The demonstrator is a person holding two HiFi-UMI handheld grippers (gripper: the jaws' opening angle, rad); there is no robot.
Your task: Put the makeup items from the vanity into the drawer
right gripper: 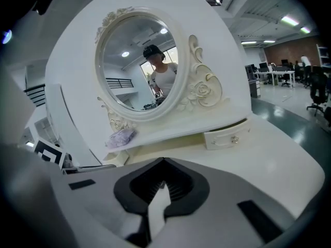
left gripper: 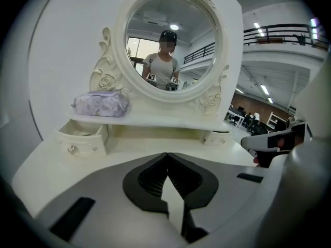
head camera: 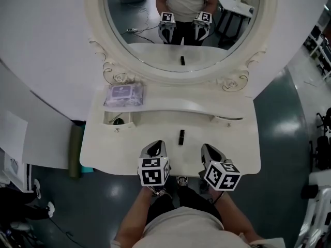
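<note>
Head view was where the deciding relation could be read: a small black makeup stick point(head camera: 181, 136) lay on the table point(head camera: 238, 149), ahead of both grippers and in line with the gap between them. Its long axis was pointed away from the person, toward the mirror point(head camera: 181, 25). The left gripper point(head camera: 154, 149) and right gripper point(head camera: 209, 150) were held short of it, about equally near — neither could be called closer. Both sets of fingers point(left gripper: 150, 182) were seen pressed together with nothing between them, so they would have to be spread and then closed across the stick's narrow width. The left drawer point(head camera: 118, 120) stood open beyond the stick, under a purple pack point(head camera: 124, 94) — the left gripper was judged better placed for the drop.
</note>
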